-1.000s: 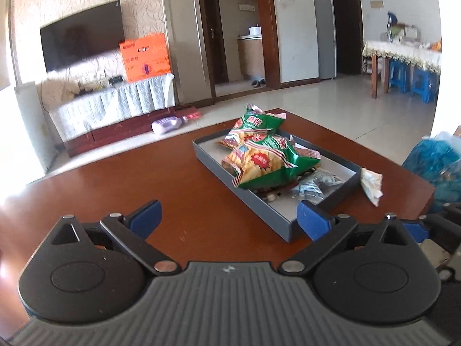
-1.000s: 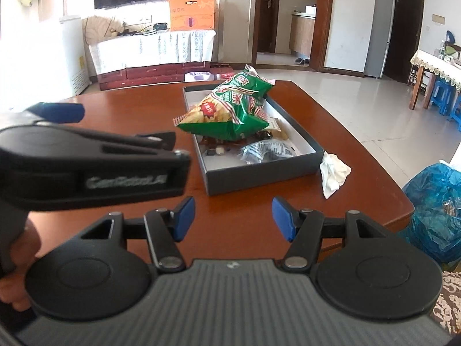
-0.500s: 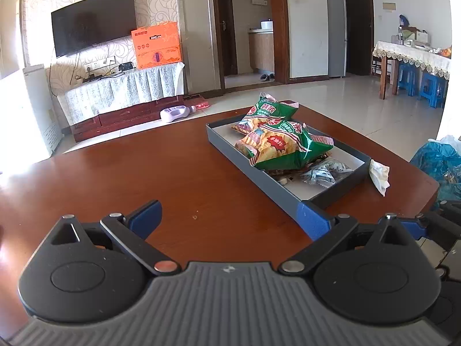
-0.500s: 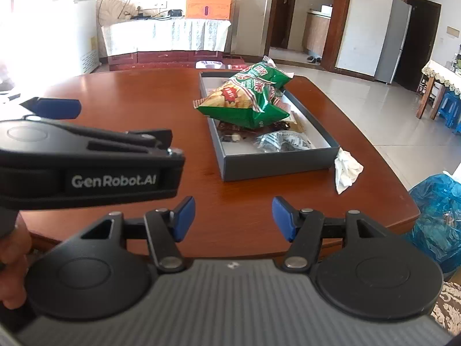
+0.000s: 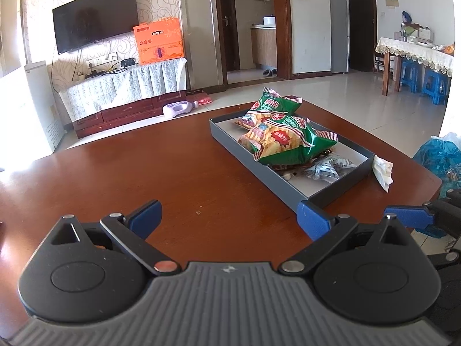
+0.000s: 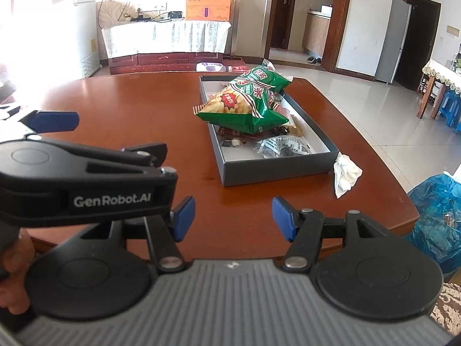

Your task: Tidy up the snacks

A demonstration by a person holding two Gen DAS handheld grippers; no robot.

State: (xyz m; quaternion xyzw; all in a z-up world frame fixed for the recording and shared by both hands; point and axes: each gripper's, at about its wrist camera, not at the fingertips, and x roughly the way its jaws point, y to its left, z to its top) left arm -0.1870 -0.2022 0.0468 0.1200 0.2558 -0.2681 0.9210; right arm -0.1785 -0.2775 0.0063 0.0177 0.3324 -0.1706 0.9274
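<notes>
Sunlit living-room floor and a TV wall lie beyond the round wooden table, whose bare top fills the ground ahead of both tools. Furthest left, the left gripper hovers low over the near edge with its blue pads spread wide and nothing between them; held back like this, it looks parked short of the work and not committed to a grab. Ahead of it and off to its right sits the grey tray, with its near corner almost behind the right-hand pad. In the tray, two green chip bags are heaped one on another, covering smaller wrappers (a silvery packet and some dark bits I cannot identify), so the snacks appear gathered already, though loosely piled.

The right gripper is likewise open and empty, pointing straight at the tray's short near wall, which suggests it is lined up for any next reach. Just right of that wall, outside the tray, a crumpled white tissue lies on the wood, probably the one stray left to deal with. Beyond the table's right edge slumps a blue plastic bag.
</notes>
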